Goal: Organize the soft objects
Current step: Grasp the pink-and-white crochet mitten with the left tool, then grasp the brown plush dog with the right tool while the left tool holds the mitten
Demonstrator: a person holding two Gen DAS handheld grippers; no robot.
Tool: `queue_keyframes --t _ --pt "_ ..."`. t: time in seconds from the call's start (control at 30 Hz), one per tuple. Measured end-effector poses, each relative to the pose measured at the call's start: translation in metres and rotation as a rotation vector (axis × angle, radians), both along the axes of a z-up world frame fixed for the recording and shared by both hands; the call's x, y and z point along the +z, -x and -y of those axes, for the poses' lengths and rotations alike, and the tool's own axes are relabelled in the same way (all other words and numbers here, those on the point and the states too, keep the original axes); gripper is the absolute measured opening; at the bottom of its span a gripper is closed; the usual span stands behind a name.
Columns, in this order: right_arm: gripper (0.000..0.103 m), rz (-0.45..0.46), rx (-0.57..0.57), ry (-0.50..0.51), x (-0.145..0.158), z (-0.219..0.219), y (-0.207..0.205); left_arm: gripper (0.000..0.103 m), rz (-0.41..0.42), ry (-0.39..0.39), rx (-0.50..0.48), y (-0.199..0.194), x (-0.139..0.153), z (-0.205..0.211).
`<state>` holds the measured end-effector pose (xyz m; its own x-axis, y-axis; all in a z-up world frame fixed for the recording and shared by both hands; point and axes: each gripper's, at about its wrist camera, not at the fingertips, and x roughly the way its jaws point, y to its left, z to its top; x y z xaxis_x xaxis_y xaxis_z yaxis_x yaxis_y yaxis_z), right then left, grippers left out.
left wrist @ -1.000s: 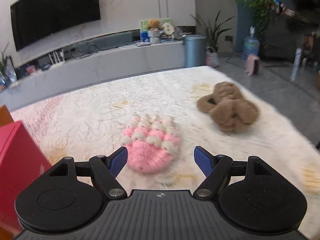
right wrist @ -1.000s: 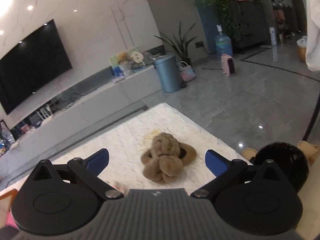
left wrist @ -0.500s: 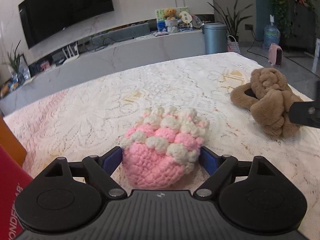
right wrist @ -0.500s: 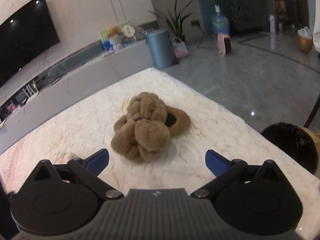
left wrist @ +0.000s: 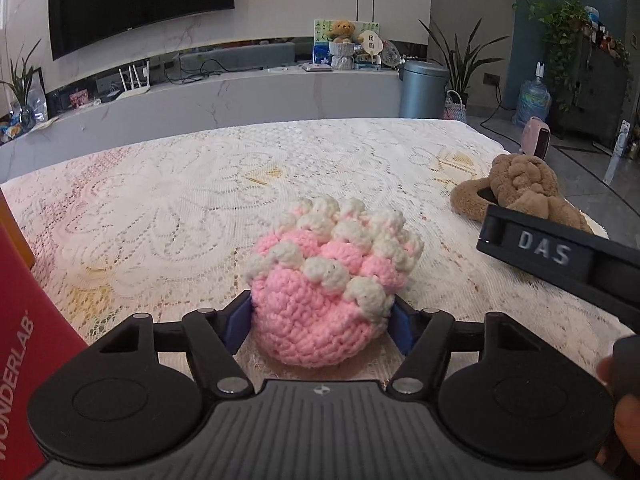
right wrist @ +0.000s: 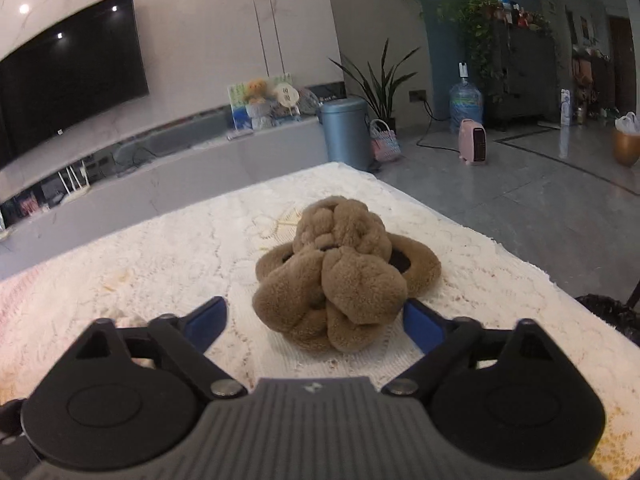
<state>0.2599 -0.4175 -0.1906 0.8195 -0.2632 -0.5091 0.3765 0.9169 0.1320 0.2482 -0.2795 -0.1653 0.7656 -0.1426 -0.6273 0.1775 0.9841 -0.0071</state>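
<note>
The left gripper has just been closing — its pads pinch the pink crocheted ball. The right gripper, tilted down and just narrowing, stands spread around the brown plush knot — left pad apart.

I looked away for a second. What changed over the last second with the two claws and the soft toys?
Both claws moved in and have just been closing: the left claw now presses both sides of the pink knitted toy; the right claw straddles the brown plush toy, with a gap on one side. Both toys stayed where they lay on the lace cloth.
</note>
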Motion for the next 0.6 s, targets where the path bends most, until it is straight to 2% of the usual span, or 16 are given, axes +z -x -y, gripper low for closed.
queue_keyframes --t 0.13,0.2,0.23,0.27,0.33,0.37,0.47,0.5,0.57,0.6 --pt "0.076 -0.013 -0.037 0.003 -0.002 0.003 -0.004 0.068 0.022 0.017 -0.019 0.0 -0.002 -0.004" --pt "0.073 -0.022 -0.033 -0.013 -0.002 0.004 -0.004 0.051 0.023 0.035 0.0 0.0 0.001 -0.01" --pt "0.065 -0.035 -0.029 -0.021 -0.002 0.004 -0.006 0.046 0.023 0.041 0.012 0.0 0.001 -0.013" --pt "0.061 -0.04 -0.021 -0.035 -0.001 0.004 -0.006 0.041 0.024 0.041 0.022 -0.001 0.001 -0.015" --pt "0.056 -0.062 0.002 -0.044 0.004 0.004 -0.007 0.039 0.03 0.045 0.023 -0.001 0.0 -0.016" --pt "0.054 -0.095 0.023 -0.032 0.007 0.003 -0.008 0.039 0.032 0.042 0.023 0.0 0.0 -0.015" --pt "0.039 -0.191 0.088 0.024 0.016 0.001 -0.009 0.039 0.034 0.027 0.022 0.0 0.0 -0.013" --pt "0.037 -0.229 0.107 0.036 0.019 0.002 -0.007 0.039 0.034 0.024 0.023 0.0 0.0 -0.012" --pt "0.011 -0.298 0.147 0.032 0.022 0.007 -0.001 0.039 0.033 0.025 0.023 0.0 0.0 -0.013" --pt "0.011 -0.32 0.161 0.015 0.024 0.011 0.003 0.039 0.033 0.027 0.024 0.0 0.0 -0.013"
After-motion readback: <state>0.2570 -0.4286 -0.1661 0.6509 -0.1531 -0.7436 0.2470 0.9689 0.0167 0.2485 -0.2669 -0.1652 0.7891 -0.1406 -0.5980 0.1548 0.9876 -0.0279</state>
